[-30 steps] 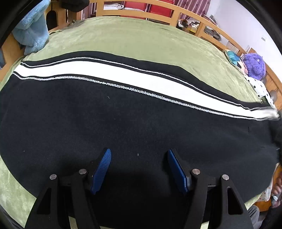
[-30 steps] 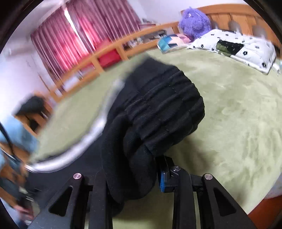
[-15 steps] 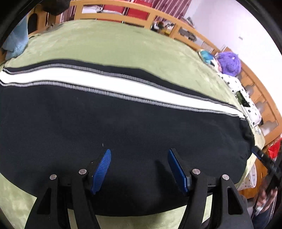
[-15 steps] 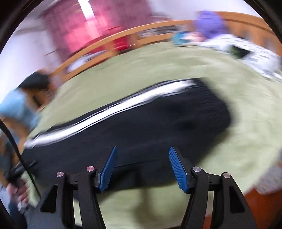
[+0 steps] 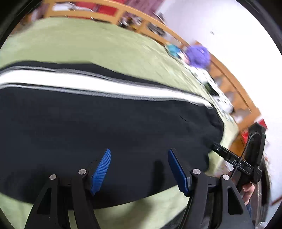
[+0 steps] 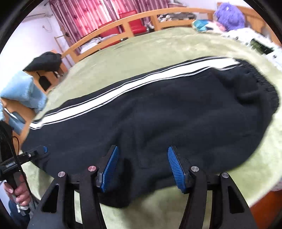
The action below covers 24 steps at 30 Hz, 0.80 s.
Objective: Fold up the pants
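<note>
With both tools empty, I judge the lengthwise fold laid and the crosswise fold next. Through the left wrist view, my left gripper hovers with fingers spread above the near edge of the pants, which lie flat on the green blanket, white stripe along the far side. To do it well, I'd pinch both layers at one end and carry them evenly. A purple plush toy sits far right by the wooden bed rail. Through the right wrist view, my right gripper is likewise spread wide, holding nothing, over the near hem; the ribbed waistband lies right. Red curtains hang beyond; a blue towel drapes at left.
</note>
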Tool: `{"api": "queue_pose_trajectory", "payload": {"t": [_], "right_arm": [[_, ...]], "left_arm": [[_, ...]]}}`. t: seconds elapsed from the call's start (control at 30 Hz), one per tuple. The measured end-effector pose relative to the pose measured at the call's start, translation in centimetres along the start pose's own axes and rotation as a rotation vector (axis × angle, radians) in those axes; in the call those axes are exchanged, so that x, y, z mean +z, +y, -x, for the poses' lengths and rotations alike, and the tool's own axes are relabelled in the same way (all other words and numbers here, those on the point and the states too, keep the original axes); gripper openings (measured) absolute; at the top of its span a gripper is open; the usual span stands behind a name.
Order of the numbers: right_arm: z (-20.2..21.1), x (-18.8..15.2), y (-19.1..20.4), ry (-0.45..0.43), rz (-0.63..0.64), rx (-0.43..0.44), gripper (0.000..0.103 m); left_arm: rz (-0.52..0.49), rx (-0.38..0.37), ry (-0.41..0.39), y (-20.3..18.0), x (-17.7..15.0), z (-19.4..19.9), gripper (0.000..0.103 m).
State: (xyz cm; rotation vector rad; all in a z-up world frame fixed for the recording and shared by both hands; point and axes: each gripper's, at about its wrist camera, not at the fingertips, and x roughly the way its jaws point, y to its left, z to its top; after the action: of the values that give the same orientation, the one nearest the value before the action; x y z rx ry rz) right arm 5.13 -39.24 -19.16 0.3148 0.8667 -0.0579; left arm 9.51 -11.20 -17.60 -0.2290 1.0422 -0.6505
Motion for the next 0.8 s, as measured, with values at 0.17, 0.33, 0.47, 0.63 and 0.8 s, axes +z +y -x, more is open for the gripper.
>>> {"api": "queue_pose_trajectory", "payload": {"t": [0.17,0.33,0.47,0.63,0.8], "right_arm": [[2.0,-1.7,-2.0,0.020,-0.083,-0.058,0.058],[3.2,-3.6,-4.5,0.046,-0.133,-0.089,0.064],[1.7,-3.3,-7.2,0.045,-0.233,-0.097,0.065],[-0.1,-2.4,-11.5,-0.004,-0.418,-0.021,0.065],[0.2,-0.4,-10.8,-0.078,-0.344,0.055,0.007]], "left_arm": [[-0.165,0.411,-0.062,-0.3,-1.1,-2.7,0.065],[-0.016,0.429,-0.072,4.7,0.8,0.7,0.063],[0.022,0.449,-0.067,6.2,-0.2,3.4,0.063],[0.065,0.394,-0.087,7.6,-1.8,5.7,0.067],[0.079,0.442,-0.064,8.0,-1.4,4.9,0.068]]}}
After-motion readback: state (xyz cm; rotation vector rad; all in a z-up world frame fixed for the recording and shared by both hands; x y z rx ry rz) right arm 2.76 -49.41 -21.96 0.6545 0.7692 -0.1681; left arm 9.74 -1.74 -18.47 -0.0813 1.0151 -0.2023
